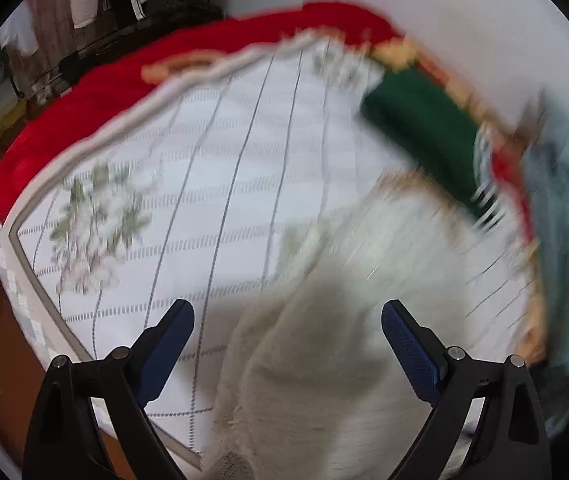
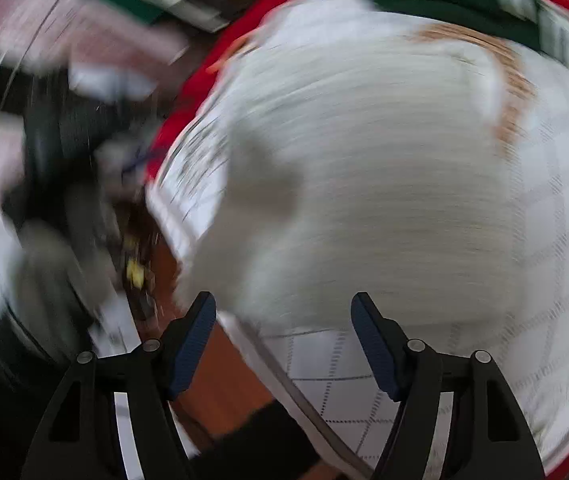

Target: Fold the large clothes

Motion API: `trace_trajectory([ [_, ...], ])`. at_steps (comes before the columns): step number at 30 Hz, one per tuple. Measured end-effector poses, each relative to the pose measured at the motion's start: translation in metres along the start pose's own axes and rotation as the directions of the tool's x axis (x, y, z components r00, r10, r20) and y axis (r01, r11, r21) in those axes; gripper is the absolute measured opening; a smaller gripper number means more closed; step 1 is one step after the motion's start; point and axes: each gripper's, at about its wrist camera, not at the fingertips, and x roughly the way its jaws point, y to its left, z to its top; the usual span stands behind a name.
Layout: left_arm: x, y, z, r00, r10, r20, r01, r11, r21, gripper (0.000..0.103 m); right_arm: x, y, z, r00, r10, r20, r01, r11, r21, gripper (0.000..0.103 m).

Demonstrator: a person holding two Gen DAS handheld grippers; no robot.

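Both claws agape over white garment [image 1: 324, 360]

The left gripper [image 1: 287, 312] pointed steeply downward, its two black arms spread wide and its blue-padded fingers [image 1: 166, 350] standing well apart, with nothing pressed between the pads. The right gripper [image 2: 283, 306] also pointed downward, though less steeply, and its own view was heavily smeared by blur. Its blue-padded fingers [image 2: 190, 350] stood apart as well, a little narrower than the left pair, and the pads closed on nothing. Neither hand that carried the grippers showed in either view; only the black finger arms and their round pivot pins were visible.
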Motion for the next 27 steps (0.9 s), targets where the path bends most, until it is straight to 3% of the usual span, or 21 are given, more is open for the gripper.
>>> trace_trajectory([
  [1, 0.016, 0.000, -0.010, 0.999, 0.038, -0.034, -0.038, 0.999, 0.017, 0.096, -0.002, -0.007, 0.009, 1.000, 0.001, 0.008, -0.001, 0.999, 0.032, 0.038],
  [2, 0.032, 0.003, -0.021, 0.995, 0.073, -0.073, -0.070, 0.997, 0.030, 0.096, -0.007, -0.022, 0.018, 0.999, -0.030, 0.015, 0.029, 0.996, 0.082, 0.031],
  [4, 0.063, 0.017, -0.047, 0.984, 0.104, -0.146, -0.102, 0.995, 0.021, 0.098, -0.010, -0.041, 0.036, 0.995, -0.092, 0.027, 0.087, 0.987, 0.133, 0.029],
  [7, 0.070, 0.039, -0.060, 0.986, 0.064, -0.153, -0.073, 0.996, -0.057, 0.103, 0.009, -0.059, 0.062, 0.992, -0.128, -0.008, 0.127, 0.977, 0.173, 0.027],
  [9, 0.066, 0.043, -0.057, 0.984, 0.082, -0.156, -0.092, 0.994, -0.058, 0.103, 0.035, -0.062, 0.078, 0.989, -0.140, -0.040, 0.145, 0.972, 0.182, 0.023],
  [10, 0.063, 0.042, -0.054, 0.983, 0.096, -0.155, -0.105, 0.993, -0.050, 0.103, 0.051, -0.065, 0.086, 0.980, -0.184, -0.074, 0.194, 0.967, 0.164, 0.018],
  [11, 0.060, 0.041, -0.051, 0.981, 0.109, -0.157, -0.117, 0.992, -0.041, 0.102, 0.075, -0.070, 0.092, 0.966, -0.232, -0.116, 0.247, 0.959, 0.139, 0.018],
  [14, 0.037, 0.034, -0.036, 0.980, 0.153, -0.124, -0.156, 0.988, -0.012, 0.102, 0.092, -0.084, 0.107, 0.959, -0.229, -0.168, 0.260, 0.945, 0.199, 0.017],
  [17, 0.002, 0.022, -0.014, 0.988, 0.145, -0.051, -0.146, 0.989, -0.018, 0.102, 0.061, -0.072, 0.116, 0.950, -0.233, -0.209, 0.269, 0.948, 0.168, 0.017],
  [20, -0.015, 0.004, 0.013, 0.991, 0.128, 0.027, -0.128, 0.992, -0.013, 0.102, 0.025, -0.051, 0.122, 0.960, -0.242, -0.140, 0.256, 0.962, 0.094, 0.020],
  [21, -0.011, -0.004, 0.024, 0.992, 0.124, 0.040, -0.123, 0.992, -0.015, 0.102, 0.020, -0.045, 0.126, 0.966, -0.231, -0.119, 0.241, 0.967, 0.084, 0.022],
  [22, -0.002, -0.009, 0.032, 0.990, 0.134, 0.047, -0.133, 0.991, -0.020, 0.102, 0.022, -0.041, 0.132, 0.971, -0.208, -0.114, 0.217, 0.973, 0.073, 0.031],
  [24, 0.023, -0.012, 0.048, 0.986, 0.165, 0.040, -0.163, 0.986, -0.034, 0.102, 0.039, -0.038, 0.146, 0.970, -0.208, -0.129, 0.217, 0.974, 0.059, 0.035],
  [27, 0.092, -0.001, 0.058, 0.968, 0.243, -0.069, -0.244, 0.970, -0.004, 0.103, 0.087, -0.030, 0.163, 0.949, -0.263, -0.175, 0.267, 0.964, 0.000, 0.034],
])
